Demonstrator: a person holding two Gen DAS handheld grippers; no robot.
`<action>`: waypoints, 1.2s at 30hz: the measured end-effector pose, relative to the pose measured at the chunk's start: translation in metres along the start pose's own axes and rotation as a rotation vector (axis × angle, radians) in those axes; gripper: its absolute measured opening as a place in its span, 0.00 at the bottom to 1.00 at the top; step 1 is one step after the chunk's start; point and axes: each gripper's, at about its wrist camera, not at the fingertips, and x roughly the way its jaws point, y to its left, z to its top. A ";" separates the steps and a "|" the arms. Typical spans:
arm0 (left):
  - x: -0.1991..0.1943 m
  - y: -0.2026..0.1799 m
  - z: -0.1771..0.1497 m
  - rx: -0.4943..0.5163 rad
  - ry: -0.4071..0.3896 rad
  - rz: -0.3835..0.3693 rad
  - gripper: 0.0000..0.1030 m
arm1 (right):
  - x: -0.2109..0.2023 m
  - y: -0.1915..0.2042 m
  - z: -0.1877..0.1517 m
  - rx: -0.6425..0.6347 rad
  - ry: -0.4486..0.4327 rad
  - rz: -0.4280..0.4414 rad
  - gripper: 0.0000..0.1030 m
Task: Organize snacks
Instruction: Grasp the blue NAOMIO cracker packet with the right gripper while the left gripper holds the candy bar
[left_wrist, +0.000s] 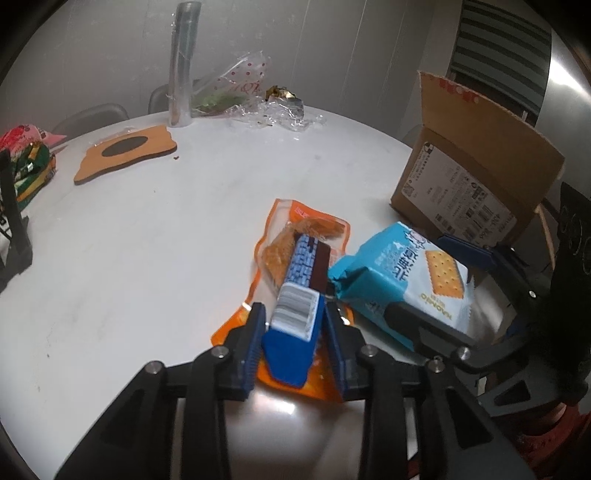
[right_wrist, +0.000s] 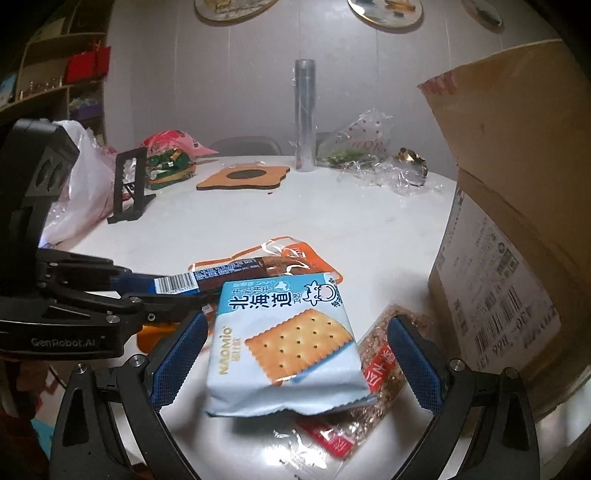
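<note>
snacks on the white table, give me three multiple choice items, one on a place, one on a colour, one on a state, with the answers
1. Where is the cardboard box?
A. at the table's right edge, seen from the right wrist
B. on the shelf at left
C. under the table

2. What colour is the cracker packet between the right gripper's fingers?
A. red
B. light blue
C. green

3. How does the left gripper stand?
A. wide open over bare table
B. out of view
C. closed on the blue snack bar

Answers:
1 A, the box rises beside the packets at the right of the right wrist view.
2 B, the wrapper is pale blue with a cracker printed on it.
3 C, both pads press the bar's sides above the orange packet, while the right gripper is open.
</note>
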 end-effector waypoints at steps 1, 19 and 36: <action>0.001 0.000 0.002 0.001 0.002 -0.001 0.30 | 0.002 0.000 0.001 -0.005 0.006 -0.002 0.95; 0.022 -0.005 0.026 0.100 0.064 0.032 0.32 | 0.014 -0.007 0.003 0.064 0.080 0.079 0.64; 0.030 -0.019 0.051 0.221 0.090 0.048 0.45 | 0.003 -0.017 0.000 0.123 0.084 0.083 0.63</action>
